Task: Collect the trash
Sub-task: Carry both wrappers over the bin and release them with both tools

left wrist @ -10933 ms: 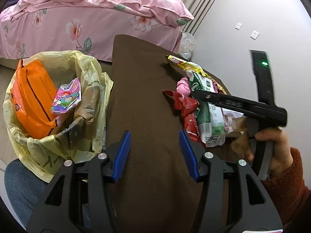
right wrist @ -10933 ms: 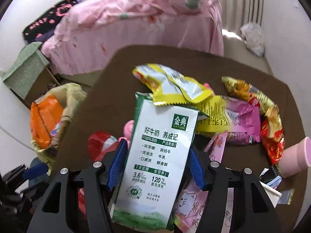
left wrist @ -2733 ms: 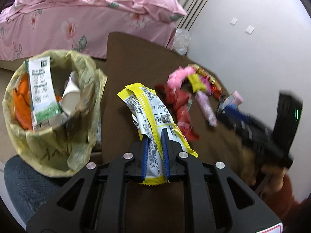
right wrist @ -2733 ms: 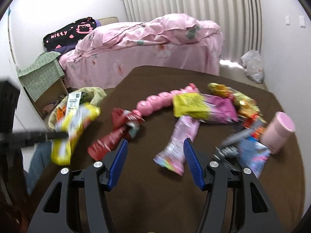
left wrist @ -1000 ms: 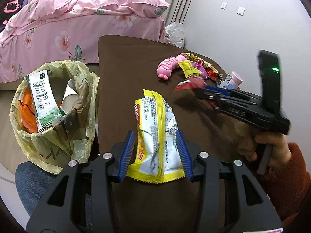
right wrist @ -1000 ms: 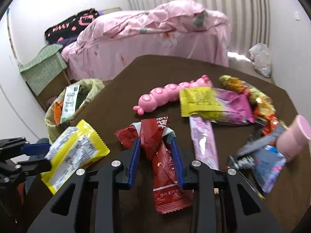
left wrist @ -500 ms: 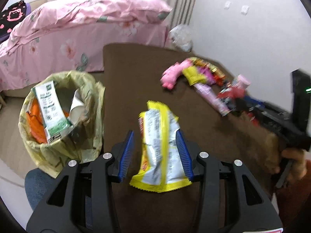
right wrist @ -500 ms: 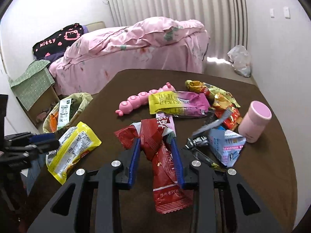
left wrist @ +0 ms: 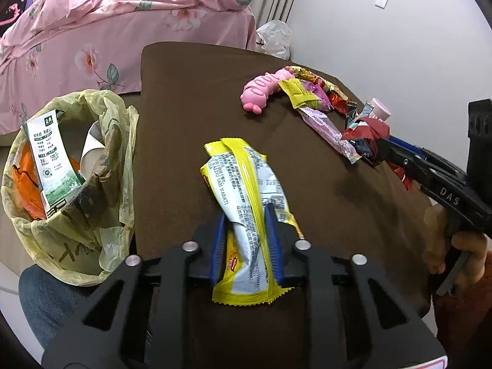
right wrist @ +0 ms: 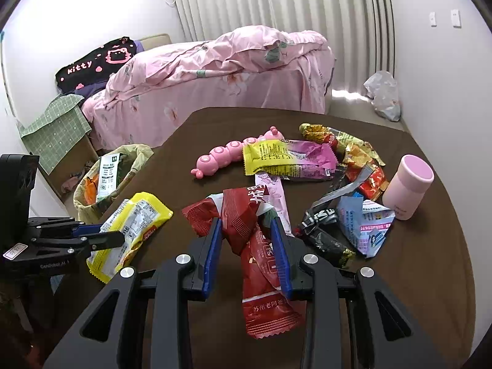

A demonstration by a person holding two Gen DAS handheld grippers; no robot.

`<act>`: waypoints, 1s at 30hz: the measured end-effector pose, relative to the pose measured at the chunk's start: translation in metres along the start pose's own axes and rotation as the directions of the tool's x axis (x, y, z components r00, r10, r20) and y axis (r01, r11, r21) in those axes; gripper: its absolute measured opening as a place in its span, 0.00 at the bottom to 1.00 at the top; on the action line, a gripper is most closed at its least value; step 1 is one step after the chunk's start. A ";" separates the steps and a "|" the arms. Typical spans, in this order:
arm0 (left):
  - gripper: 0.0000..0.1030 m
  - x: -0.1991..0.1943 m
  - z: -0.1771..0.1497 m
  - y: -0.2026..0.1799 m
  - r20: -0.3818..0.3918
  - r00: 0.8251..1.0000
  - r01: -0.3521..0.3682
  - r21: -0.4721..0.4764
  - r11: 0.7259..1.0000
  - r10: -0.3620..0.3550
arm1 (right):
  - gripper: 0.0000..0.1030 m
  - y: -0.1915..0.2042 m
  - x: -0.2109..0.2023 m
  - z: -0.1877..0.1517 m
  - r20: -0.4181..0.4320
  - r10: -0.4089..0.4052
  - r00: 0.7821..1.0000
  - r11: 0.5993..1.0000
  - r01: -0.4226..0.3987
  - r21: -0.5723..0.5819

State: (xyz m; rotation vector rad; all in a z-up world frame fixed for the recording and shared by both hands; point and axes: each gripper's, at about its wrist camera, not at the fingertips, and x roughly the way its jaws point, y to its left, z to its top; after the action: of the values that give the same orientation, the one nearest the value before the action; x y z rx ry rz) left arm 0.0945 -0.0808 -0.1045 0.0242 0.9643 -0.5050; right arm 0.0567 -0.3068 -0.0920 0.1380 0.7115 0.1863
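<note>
A yellow snack wrapper point(left wrist: 243, 169) lies on the brown table point(left wrist: 190, 98), and my left gripper point(left wrist: 244, 215) is closing on it. Its blue pads squeeze the wrapper's near half, which is creased between them. From the right wrist view the left gripper point(right wrist: 107, 233) pinches the yellow wrapper point(right wrist: 138, 215) at the table's left edge. My right gripper point(right wrist: 246, 224) is shut on a crumpled red wrapper point(right wrist: 261, 276), held just above the table. That red wrapper point(left wrist: 369, 126) shows at the right gripper's tips point(left wrist: 381, 150). A yellow trash bag point(left wrist: 117, 153) holding a milk carton point(left wrist: 49, 150) stands left of the table.
Several more wrappers point(right wrist: 289, 160) lie at the far right, beside a pink caterpillar toy point(right wrist: 227, 153) and a pink cup point(right wrist: 412, 184). A pink bed point(right wrist: 215, 86) stands beyond the table. A person's knee point(left wrist: 46, 301) is under the bag.
The left jaws have narrowed onto the yellow wrapper and creased it. The right gripper, still holding the red wrapper, has drawn back to the right.
</note>
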 end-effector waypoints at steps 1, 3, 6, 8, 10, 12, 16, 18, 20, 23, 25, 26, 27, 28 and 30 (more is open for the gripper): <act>0.19 -0.002 0.000 0.001 0.004 1.000 0.004 -0.002 1.000 -0.004 | 0.30 0.002 -0.001 0.001 0.002 0.001 1.000 1.000 -0.001 -0.003; 0.15 -0.008 0.000 0.004 0.021 1.000 0.012 -0.007 1.000 -0.012 | 0.30 0.007 -0.004 0.005 0.011 0.004 1.000 1.000 -0.004 -0.013; 0.14 -0.021 0.005 0.009 0.065 0.998 0.005 -0.012 1.000 -0.005 | 0.30 0.020 -0.008 0.014 0.030 0.009 1.000 0.999 -0.008 -0.041; 0.14 -0.033 0.010 0.016 0.108 0.994 -0.015 -0.017 1.000 0.017 | 0.30 0.032 -0.009 0.022 0.042 0.015 0.999 0.997 -0.012 -0.071; 0.14 -0.044 0.014 0.026 0.144 0.989 -0.034 -0.029 0.999 0.038 | 0.30 0.046 -0.010 0.031 0.055 0.026 0.998 0.995 -0.021 -0.100; 0.14 -0.054 0.018 0.036 0.175 0.983 -0.054 -0.041 0.998 0.060 | 0.30 0.059 -0.009 0.038 0.065 0.041 0.997 0.992 -0.033 -0.125; 0.14 -0.072 0.023 0.065 0.235 0.962 -0.122 -0.089 0.989 0.140 | 0.30 0.093 0.000 0.058 0.069 0.088 0.994 0.980 -0.074 -0.182; 0.14 -0.078 0.023 0.079 0.251 0.951 -0.158 -0.115 0.981 0.183 | 0.30 0.110 0.008 0.067 0.059 0.111 0.992 0.973 -0.097 -0.210; 0.14 -0.081 0.023 0.096 0.260 0.938 -0.192 -0.156 0.969 0.227 | 0.30 0.125 0.017 0.073 0.046 0.133 0.990 0.966 -0.119 -0.230; 0.14 -0.081 0.020 0.132 0.252 0.931 -0.200 -0.256 0.946 0.265 | 0.30 0.148 0.035 0.083 0.010 0.175 0.984 0.955 -0.168 -0.247; 0.14 -0.081 0.017 0.151 0.247 0.926 -0.201 -0.319 0.926 0.286 | 0.30 0.165 0.050 0.091 -0.011 0.203 0.979 0.945 -0.199 -0.260; 0.14 -0.080 0.014 0.166 0.244 0.921 -0.202 -0.369 0.907 0.304 | 0.30 0.173 0.058 0.096 -0.020 0.212 0.977 0.940 -0.209 -0.269; 0.14 -0.079 0.012 0.175 0.240 0.918 -0.204 -0.395 0.896 0.316 | 0.30 0.179 0.064 0.100 -0.029 0.219 0.975 0.936 -0.218 -0.276; 0.14 -0.078 0.009 0.186 0.235 0.913 -0.211 -0.431 0.877 0.334 | 0.30 0.189 0.074 0.104 -0.043 0.232 0.972 0.932 -0.234 -0.278; 0.14 -0.075 0.006 0.196 0.232 0.909 -0.208 -0.465 0.860 0.345 | 0.30 0.199 0.090 0.111 -0.068 0.261 0.963 0.925 -0.270 -0.269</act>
State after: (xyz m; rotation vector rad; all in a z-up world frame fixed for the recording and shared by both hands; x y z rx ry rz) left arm 0.1467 0.1211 -0.0807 -0.3046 0.7287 -0.0100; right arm 0.1726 -0.1002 -0.0283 -0.0366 0.6892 0.5469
